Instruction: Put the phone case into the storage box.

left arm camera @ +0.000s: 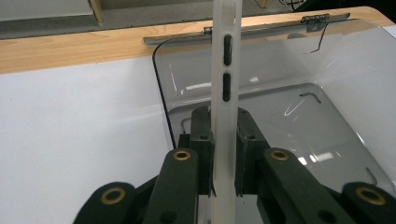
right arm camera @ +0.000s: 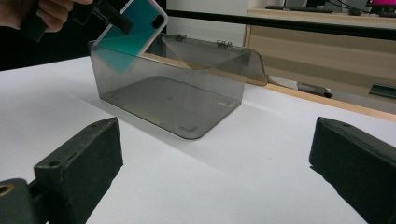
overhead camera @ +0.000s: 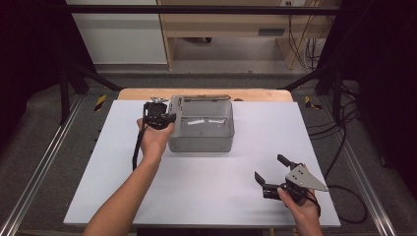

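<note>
Above, the left hand-held gripper (overhead camera: 158, 116) is clamping a teal-backed phone case (right arm camera: 132, 31) edge-on, tilting it over the near-left wall of the clear lidded box (overhead camera: 201, 135); the right hand-held gripper (overhead camera: 269, 173) is hovering over the white desk (overhead camera: 206, 191), jaws spread apart.

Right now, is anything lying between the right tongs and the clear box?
No. In the high view only bare white table separates the right tongs from the clear box; the right gripper view shows the same bare stretch.
</note>
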`<state>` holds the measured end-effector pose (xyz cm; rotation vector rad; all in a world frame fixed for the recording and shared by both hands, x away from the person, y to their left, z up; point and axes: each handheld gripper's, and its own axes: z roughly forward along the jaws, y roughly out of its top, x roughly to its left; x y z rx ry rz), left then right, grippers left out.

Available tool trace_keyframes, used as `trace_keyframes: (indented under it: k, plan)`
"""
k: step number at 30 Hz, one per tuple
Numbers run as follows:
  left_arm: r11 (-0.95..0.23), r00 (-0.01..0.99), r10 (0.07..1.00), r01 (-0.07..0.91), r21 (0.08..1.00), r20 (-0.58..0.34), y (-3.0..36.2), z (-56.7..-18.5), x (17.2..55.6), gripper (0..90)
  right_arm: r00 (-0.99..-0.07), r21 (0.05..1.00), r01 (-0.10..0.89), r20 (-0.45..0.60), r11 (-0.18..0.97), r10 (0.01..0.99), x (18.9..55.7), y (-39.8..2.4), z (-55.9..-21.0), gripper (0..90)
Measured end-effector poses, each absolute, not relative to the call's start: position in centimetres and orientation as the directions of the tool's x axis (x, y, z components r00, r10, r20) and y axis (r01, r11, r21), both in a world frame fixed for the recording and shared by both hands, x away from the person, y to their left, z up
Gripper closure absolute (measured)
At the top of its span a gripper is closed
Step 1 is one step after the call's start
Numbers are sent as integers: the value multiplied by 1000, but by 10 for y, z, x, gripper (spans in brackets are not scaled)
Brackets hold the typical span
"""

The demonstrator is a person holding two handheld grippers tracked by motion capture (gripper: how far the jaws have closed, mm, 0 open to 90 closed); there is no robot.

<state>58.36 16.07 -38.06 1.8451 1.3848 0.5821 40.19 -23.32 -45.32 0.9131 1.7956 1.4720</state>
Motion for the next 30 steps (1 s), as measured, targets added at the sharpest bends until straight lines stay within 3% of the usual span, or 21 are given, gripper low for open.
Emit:
trace_keyframes:
  k: [30]
  plan:
    - [-149, 326, 941, 628, 764, -85, 157, -391, 586, 809, -558, 984, 122, -40, 130, 829, 402, -234, -453, 29]
